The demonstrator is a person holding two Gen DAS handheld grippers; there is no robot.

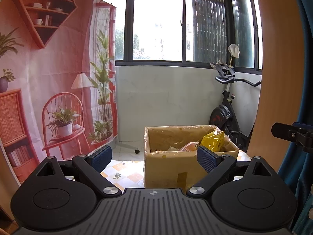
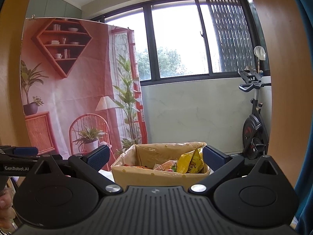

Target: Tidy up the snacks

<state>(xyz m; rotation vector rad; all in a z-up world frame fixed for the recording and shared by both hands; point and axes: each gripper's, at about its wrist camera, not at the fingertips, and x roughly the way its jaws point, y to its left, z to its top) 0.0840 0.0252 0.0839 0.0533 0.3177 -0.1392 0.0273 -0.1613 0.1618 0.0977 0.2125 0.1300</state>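
Observation:
An open cardboard box (image 1: 166,166) stands on a table with a patterned cloth (image 1: 125,174), and it holds several snack packets. A yellow snack bag (image 1: 214,140) sticks up at its right side. The same box (image 2: 156,176) and yellow bag (image 2: 190,163) show in the right wrist view, with orange and red packets (image 2: 164,165) beside the bag. My left gripper (image 1: 154,156) is open, short of the box, with nothing between its fingers. My right gripper (image 2: 155,156) is open too, its blue pads (image 2: 97,157) spread wide before the box and empty.
A printed backdrop (image 1: 49,78) of shelves and plants hangs at the left. An exercise bike (image 1: 225,113) stands in the right corner under the windows. Wooden panels (image 1: 273,68) frame the sides. The other gripper (image 2: 17,160) and a hand (image 2: 5,205) show at the left edge.

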